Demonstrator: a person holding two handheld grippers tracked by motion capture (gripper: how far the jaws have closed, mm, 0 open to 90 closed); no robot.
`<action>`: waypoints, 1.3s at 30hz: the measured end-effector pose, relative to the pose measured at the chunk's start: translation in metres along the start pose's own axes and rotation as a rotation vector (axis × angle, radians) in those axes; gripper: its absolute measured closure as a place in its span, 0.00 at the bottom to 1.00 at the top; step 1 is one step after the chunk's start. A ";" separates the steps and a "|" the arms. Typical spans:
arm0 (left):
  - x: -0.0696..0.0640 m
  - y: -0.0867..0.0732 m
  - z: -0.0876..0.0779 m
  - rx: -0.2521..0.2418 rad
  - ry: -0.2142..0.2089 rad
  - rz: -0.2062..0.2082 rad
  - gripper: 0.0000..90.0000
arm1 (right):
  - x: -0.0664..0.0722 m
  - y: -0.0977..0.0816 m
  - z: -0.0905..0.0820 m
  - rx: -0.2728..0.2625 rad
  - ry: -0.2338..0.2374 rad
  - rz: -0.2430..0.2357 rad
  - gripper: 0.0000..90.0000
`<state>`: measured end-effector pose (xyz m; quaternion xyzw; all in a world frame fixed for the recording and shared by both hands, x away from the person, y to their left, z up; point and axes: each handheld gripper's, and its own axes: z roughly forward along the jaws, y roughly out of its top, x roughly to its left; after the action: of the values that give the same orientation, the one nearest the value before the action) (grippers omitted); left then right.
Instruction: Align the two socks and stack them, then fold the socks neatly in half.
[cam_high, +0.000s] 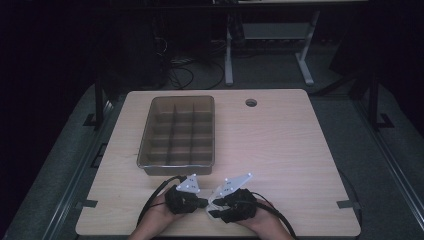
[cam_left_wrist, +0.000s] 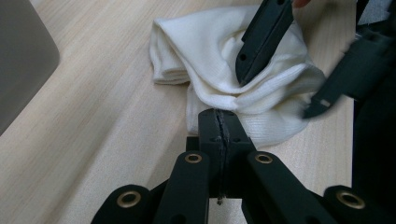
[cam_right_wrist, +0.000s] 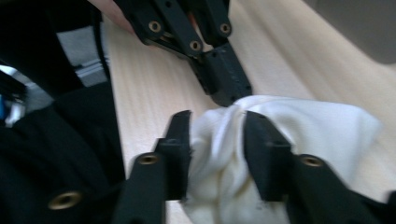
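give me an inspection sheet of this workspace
surface: light wooden table, round hole near far edge
job's things: crumpled white knit cloth on the table; translucent grey divided organiser box, compartments look empty
clutter: nothing seen
grippers: left gripper jaws shut on the cloth's edge; right gripper jaws apart, cloth bunched between them
cables: black cables trail from both grippers
surroundings: dark room, white desk legs, floor wires

Both tools are showing matte black bodies: the left gripper (cam_left_wrist: 219, 122) is wearing brass-coloured rivets along its linked black arms, and the right gripper (cam_right_wrist: 217, 140) is carrying the same brass rivets. In the high view each is bearing a pale grey three-cornered plate, with black cables trailing off behind.
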<state>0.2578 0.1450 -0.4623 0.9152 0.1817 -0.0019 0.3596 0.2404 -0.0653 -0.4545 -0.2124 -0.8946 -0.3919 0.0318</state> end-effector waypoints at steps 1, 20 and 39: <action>0.000 0.000 0.000 -0.002 0.001 -0.001 0.99 | 0.000 0.000 0.001 0.003 -0.004 -0.017 0.63; -0.001 0.018 -0.016 -0.135 0.021 0.000 0.93 | 0.002 -0.001 0.001 -0.003 -0.001 -0.032 0.51; 0.000 0.036 0.010 -0.112 0.013 -0.002 0.93 | 0.013 -0.012 -0.030 -0.073 -0.012 -0.043 0.49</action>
<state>0.2706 0.1141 -0.4464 0.8934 0.1846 0.0141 0.4093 0.2204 -0.0892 -0.4389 -0.1965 -0.8843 -0.4235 0.0105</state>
